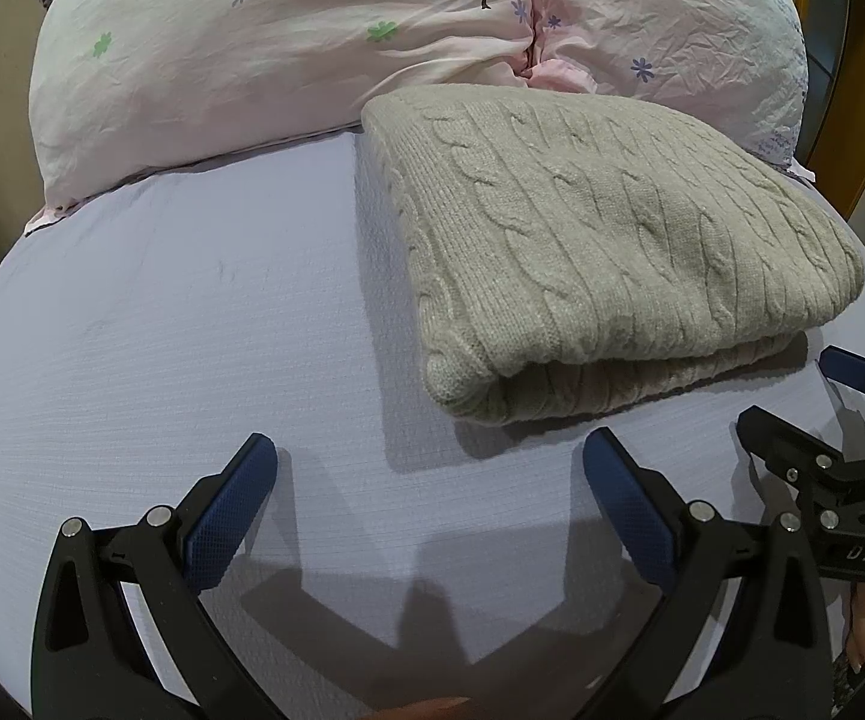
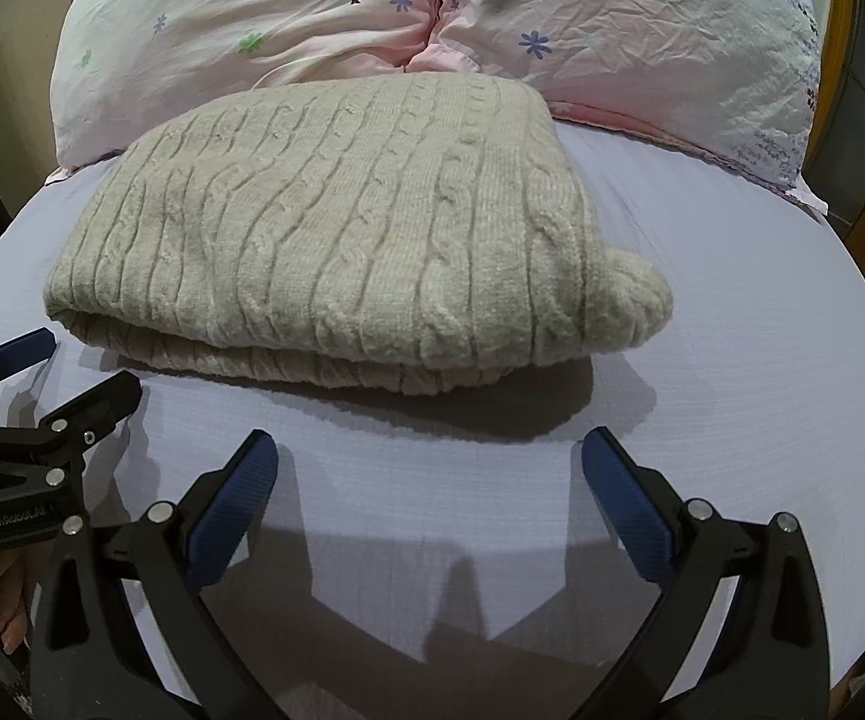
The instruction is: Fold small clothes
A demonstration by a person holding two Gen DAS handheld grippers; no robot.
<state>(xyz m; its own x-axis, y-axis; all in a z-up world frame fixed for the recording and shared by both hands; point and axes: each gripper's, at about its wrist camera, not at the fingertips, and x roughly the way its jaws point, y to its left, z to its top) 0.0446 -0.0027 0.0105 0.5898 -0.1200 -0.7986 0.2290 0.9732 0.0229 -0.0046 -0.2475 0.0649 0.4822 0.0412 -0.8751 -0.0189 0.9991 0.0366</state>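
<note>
A beige cable-knit sweater [image 1: 600, 240] lies folded into a thick rectangle on the pale lavender bed sheet [image 1: 192, 330]. It also shows in the right wrist view [image 2: 342, 228], with a rounded lump of knit sticking out at its right corner. My left gripper [image 1: 429, 456] is open and empty, a little short of the sweater's near left corner. My right gripper [image 2: 429, 450] is open and empty, just in front of the sweater's near edge. Each gripper appears at the side of the other's view: the right one [image 1: 816, 396], the left one [image 2: 72, 360].
Two pale pink pillows with flower and tree prints [image 1: 288, 48] [image 2: 612, 36] lie behind the sweater at the head of the bed. A wooden frame [image 1: 852, 90] stands at the far right. Bare sheet [image 2: 762, 360] lies beside the sweater.
</note>
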